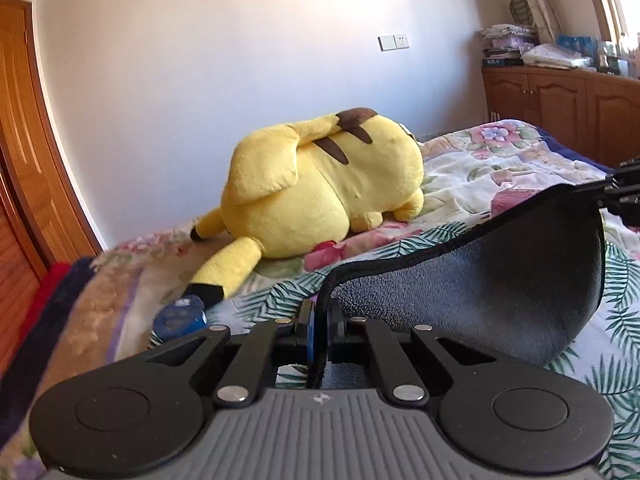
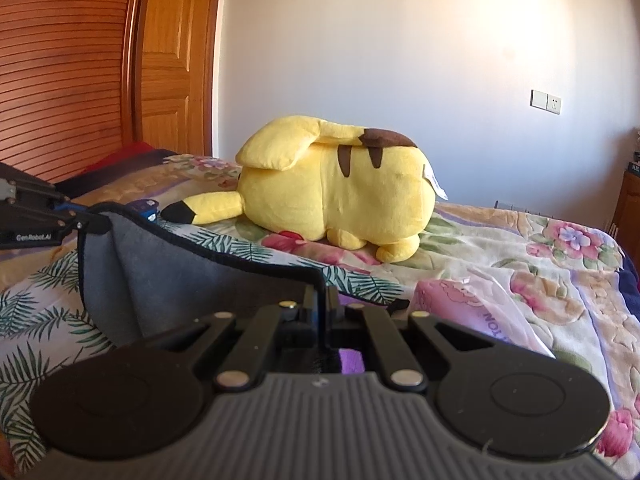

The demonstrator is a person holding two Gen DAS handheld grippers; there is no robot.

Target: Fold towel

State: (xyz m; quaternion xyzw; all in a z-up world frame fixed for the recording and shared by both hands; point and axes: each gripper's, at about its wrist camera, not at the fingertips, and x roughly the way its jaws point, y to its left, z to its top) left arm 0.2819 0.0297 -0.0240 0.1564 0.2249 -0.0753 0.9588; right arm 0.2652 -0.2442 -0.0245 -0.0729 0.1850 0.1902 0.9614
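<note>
A grey towel [image 1: 480, 280] with a black hem hangs slack between my two grippers above the bed. My left gripper [image 1: 321, 320] is shut on one top corner of it. My right gripper [image 2: 322, 308] is shut on the other top corner of the towel [image 2: 168, 276]. The right gripper shows at the right edge of the left wrist view [image 1: 624, 192], and the left gripper shows at the left edge of the right wrist view [image 2: 80, 222]. The towel's lower part sags toward the bedspread.
A large yellow plush toy [image 1: 320, 188] lies on the floral bedspread [image 1: 500, 160] behind the towel. A blue round object [image 1: 180, 316] sits by its ear. A pink packet [image 2: 480, 312] lies right of my right gripper. Wooden wardrobe [image 2: 80, 60] left, wooden cabinets [image 1: 560, 100] right.
</note>
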